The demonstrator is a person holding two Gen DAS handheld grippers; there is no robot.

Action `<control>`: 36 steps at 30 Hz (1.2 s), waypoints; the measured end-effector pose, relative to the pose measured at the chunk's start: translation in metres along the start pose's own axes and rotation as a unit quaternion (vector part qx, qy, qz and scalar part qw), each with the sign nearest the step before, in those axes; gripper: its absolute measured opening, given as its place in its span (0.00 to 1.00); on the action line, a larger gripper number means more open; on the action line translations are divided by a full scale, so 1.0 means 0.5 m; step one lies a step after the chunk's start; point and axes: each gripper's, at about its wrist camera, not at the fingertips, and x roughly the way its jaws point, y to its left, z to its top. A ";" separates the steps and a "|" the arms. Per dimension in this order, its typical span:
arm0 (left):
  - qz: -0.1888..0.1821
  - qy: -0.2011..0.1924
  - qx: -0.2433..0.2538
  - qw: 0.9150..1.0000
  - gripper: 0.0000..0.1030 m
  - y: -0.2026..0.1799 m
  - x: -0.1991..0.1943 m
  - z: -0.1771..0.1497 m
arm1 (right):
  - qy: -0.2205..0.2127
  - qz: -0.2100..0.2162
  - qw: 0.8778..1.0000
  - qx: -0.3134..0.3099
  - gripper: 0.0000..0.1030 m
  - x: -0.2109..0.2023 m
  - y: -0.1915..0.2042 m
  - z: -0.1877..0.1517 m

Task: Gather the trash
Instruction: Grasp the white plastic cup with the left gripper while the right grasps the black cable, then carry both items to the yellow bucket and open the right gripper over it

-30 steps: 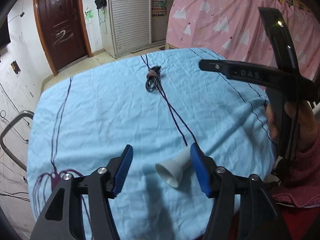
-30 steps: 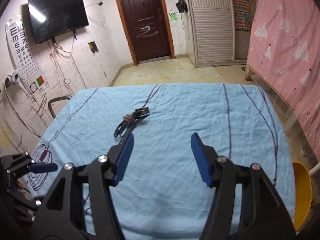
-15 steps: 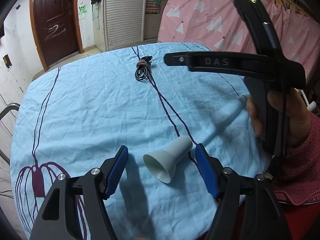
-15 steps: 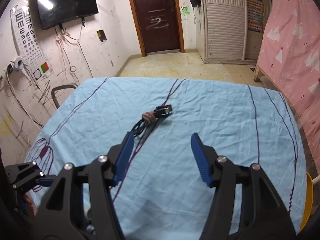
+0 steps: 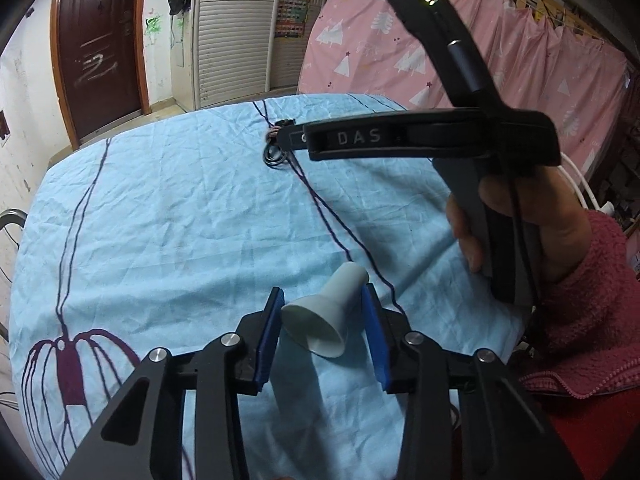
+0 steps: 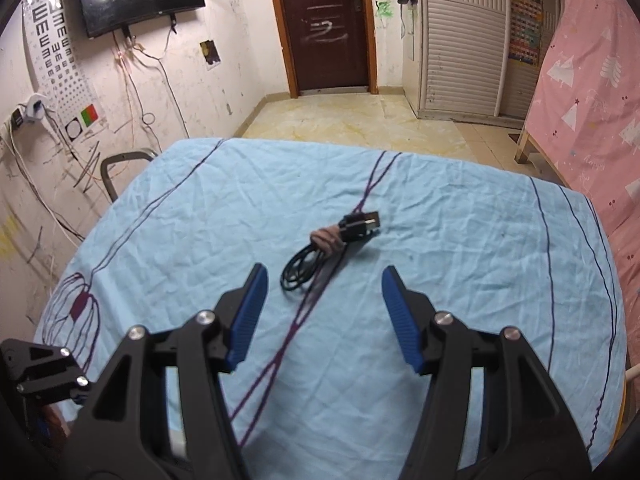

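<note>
The white funnel-shaped cup (image 5: 325,315) lies on its side near the close edge of the blue tablecloth (image 5: 180,220), wide mouth toward me, narrow end pointing away. My left gripper (image 5: 323,328) has just been closing on it: the left pad meets the rim of the mouth and the right pad sits against the flare, so the cup is pinched between my jaws.

Just past the cup's narrow end two purple printed lines cross and run to the far edge. Nothing lies on the cloth between the cup and the coiled black cable (image 6: 320,258), which lies well apart, toward the middle of the cloth, bound with a brownish band, its plug at the far end.

My right gripper (image 6: 322,312) hangs over the cloth on the near side of the cable, jaws spread, nothing between them, pads clear of the coil. From the left wrist view its body partly hides the cable; the right hand (image 5: 528,220) in a pink sleeve (image 5: 592,320) holds its handle at the right edge.

No container is visible on the cloth.
</note>
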 end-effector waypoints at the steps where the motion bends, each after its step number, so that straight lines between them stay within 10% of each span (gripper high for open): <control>1: 0.000 -0.002 -0.003 1.000 0.30 0.005 -0.003 0.000 | 0.001 -0.001 1.000 -0.002 0.55 0.003 0.002 0.003; 14: 0.043 -0.041 -0.051 0.997 0.30 0.082 -0.053 0.013 | 0.032 -0.026 0.999 -0.010 0.55 0.076 0.026 0.039; 24: 0.059 -0.043 -0.060 0.996 0.30 0.101 -0.053 0.017 | 0.040 -0.035 0.999 -0.001 0.18 0.085 0.012 0.046; 36: 0.080 -0.047 -0.048 0.995 0.30 0.068 -0.064 0.033 | -0.010 -0.021 0.999 0.039 0.17 -0.002 -0.048 0.037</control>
